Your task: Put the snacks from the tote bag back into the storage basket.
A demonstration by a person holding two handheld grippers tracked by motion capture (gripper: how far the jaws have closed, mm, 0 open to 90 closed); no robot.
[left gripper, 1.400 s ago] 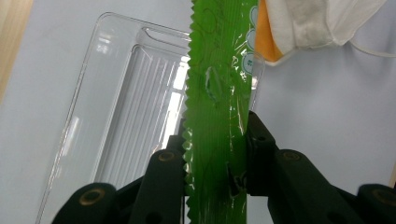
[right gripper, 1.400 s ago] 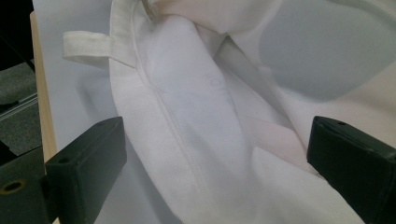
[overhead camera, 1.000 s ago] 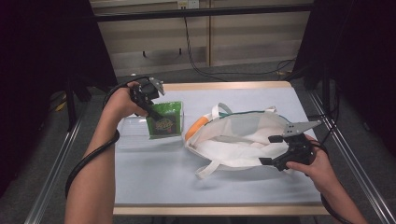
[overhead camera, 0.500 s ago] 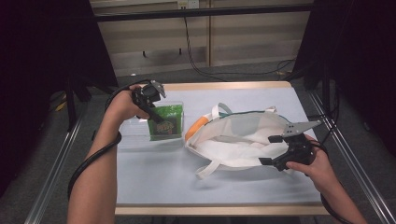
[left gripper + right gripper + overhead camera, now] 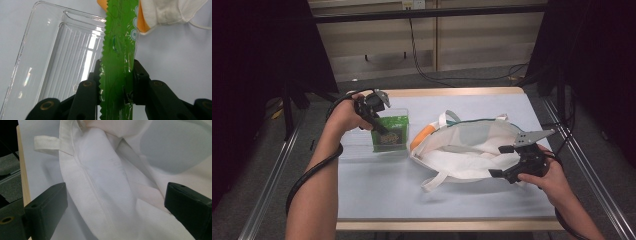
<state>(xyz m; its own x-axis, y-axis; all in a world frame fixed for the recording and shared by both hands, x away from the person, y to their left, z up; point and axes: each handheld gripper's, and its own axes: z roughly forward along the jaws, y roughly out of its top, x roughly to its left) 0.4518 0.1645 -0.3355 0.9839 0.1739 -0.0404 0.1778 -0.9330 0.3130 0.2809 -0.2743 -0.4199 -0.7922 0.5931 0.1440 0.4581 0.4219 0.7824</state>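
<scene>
Left gripper clamped a green sachet above the clear tray, near the table's left edge; right gripper, jaws wide, straddled the white cloth bag untouched.

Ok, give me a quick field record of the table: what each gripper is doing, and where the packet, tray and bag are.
left gripper: shut on green packet, held above the tray
right gripper: open, jaws on either side of the bag's rim fabric
clear tray: on table, left of bag
white bag: lying on table, mouth open toward the tray
table: pale blue top
</scene>
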